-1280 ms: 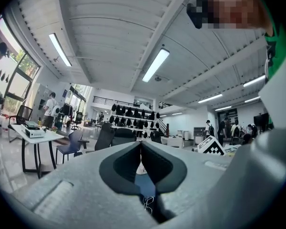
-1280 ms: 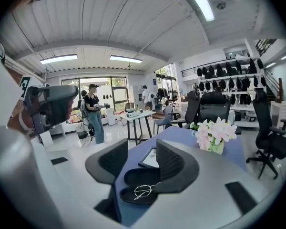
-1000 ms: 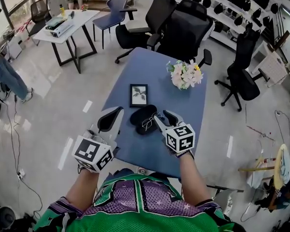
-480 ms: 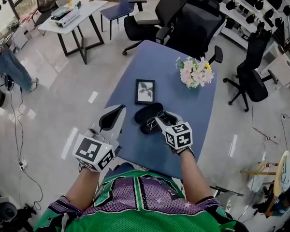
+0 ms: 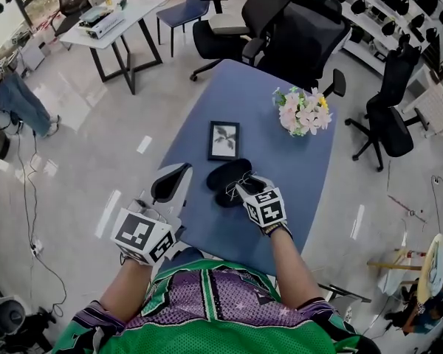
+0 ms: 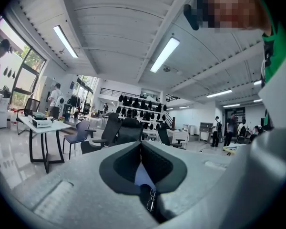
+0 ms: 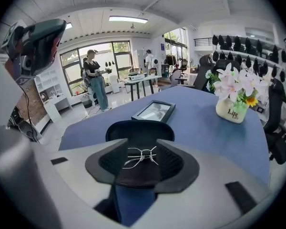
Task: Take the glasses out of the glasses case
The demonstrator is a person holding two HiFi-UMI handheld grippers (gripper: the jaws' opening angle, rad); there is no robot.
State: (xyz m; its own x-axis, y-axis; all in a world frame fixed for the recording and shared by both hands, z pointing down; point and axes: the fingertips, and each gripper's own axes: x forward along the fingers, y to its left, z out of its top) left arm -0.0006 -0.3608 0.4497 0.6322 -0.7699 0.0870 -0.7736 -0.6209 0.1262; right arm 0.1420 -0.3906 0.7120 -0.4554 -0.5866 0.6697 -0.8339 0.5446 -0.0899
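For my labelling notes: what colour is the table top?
The table is blue; head view shows it best.

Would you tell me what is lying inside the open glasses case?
Thin wire-framed glasses lie in the glasses case, between the open jaws of the right gripper, which hide the case's sides.

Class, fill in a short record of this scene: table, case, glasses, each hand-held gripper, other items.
Table: blue
Case: black, open, on the table
Glasses: thin wire frame, lying in the case
Right hand-held gripper: jaws apart, either side of the glasses
Left hand-held gripper: jaws together, empty, near the table's left edge
Other items: picture frame, flower vase
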